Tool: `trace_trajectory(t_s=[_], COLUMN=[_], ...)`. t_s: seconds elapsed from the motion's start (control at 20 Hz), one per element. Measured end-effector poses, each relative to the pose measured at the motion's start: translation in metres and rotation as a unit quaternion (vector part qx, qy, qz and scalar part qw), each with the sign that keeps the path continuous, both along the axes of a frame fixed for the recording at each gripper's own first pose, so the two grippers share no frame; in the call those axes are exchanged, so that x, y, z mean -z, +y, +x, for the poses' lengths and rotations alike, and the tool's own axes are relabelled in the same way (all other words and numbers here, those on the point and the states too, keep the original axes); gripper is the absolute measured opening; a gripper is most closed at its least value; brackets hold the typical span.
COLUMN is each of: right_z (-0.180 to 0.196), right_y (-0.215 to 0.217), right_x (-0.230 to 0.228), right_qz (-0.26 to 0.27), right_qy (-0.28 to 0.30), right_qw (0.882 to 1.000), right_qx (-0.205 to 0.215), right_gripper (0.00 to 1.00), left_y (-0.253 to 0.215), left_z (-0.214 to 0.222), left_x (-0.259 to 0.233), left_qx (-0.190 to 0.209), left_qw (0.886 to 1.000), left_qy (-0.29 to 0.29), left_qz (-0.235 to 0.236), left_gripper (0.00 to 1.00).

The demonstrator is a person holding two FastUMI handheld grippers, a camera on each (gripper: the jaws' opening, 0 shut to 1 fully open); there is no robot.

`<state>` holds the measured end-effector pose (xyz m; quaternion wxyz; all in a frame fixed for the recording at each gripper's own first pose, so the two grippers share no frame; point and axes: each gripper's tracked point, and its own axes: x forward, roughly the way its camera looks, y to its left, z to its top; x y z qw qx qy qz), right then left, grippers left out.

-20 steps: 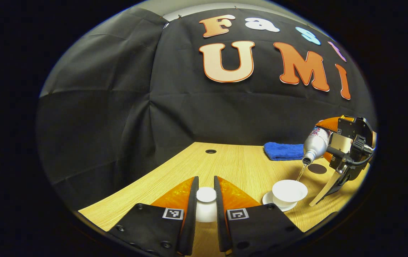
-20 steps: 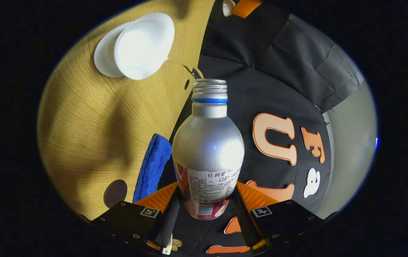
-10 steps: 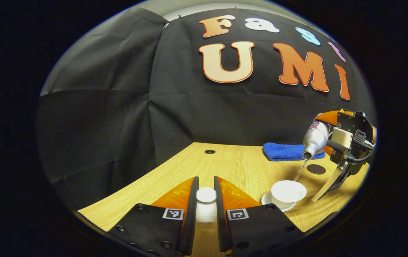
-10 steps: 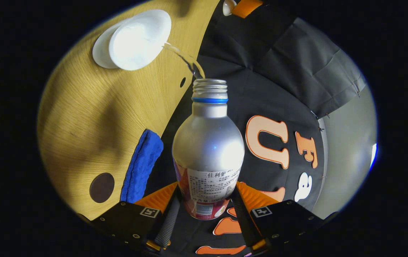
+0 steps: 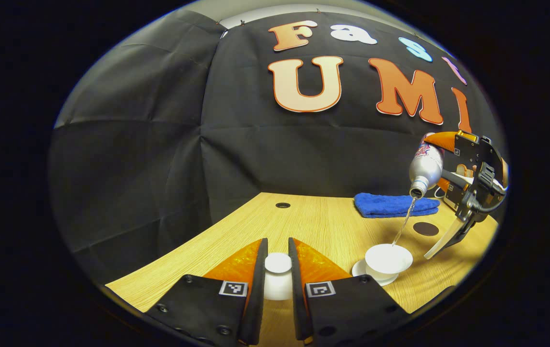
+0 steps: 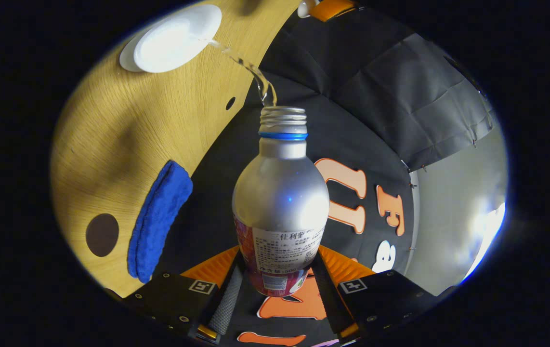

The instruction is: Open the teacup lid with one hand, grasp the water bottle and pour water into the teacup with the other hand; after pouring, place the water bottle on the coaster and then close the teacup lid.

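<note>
Now | water bottle [image 6: 280,193] label: small print, illegible; pouring into teacup [image 5: 388,258]

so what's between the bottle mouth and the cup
A thin stream of water runs from the bottle down into the cup, clearest in the left gripper view.

Between the fingers of the right gripper [image 6: 275,284] we find printed matter on the water bottle [image 6: 280,193]: a white label [image 6: 280,248] with rows of small dark characters above a red band. The print is probably too fine for us to make out. On each finger base, left and right of the bottle, sits a square black-and-white coded marker [image 6: 202,286]. The left gripper [image 5: 278,274] carries the same pair of markers [image 5: 233,288], one per finger.
</note>
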<state>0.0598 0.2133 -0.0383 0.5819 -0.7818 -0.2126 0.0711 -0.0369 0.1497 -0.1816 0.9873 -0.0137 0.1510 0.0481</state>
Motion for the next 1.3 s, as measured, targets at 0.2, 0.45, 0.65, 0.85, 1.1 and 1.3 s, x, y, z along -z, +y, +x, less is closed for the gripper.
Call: trace_trajectory(t_s=[0.2,0.45,0.65,0.85,1.1,1.3], right_z=[0.001,0.0,-0.005,-0.012,-0.017,-0.015], right_y=[0.006,0.012,0.016,0.019,0.022,0.02], right_x=[-0.001,0.009,0.028,0.041,0.058,0.062], right_qz=[-0.004,-0.015,-0.029,-0.029,-0.017,0.023], right_qy=[-0.007,-0.009,0.0,0.009,0.035,0.065], right_qw=[1.0,1.0,0.999,0.999,0.999,0.997], right_qx=[-0.011,-0.017,-0.023,-0.027,-0.03,-0.022], right_gripper=[0.78,0.78,0.78,0.78,0.76,0.78], left_y=[-0.002,-0.001,-0.005,-0.01,-0.017,-0.023], left_z=[0.0,-0.002,0.0,0.002,0.003,0.005], left_x=[0.003,0.003,0.002,0.003,0.001,-0.004], left_qx=[0.0,0.0,0.005,0.01,0.016,0.019], left_qw=[1.0,1.0,1.0,1.0,1.0,1.0], left_qy=[0.002,0.003,0.0,0.0,-0.003,-0.007], left_qz=[-0.002,0.0,0.001,0.002,-0.001,-0.003], left_gripper=[0.3,0.3,0.3,0.3,0.3,0.3])
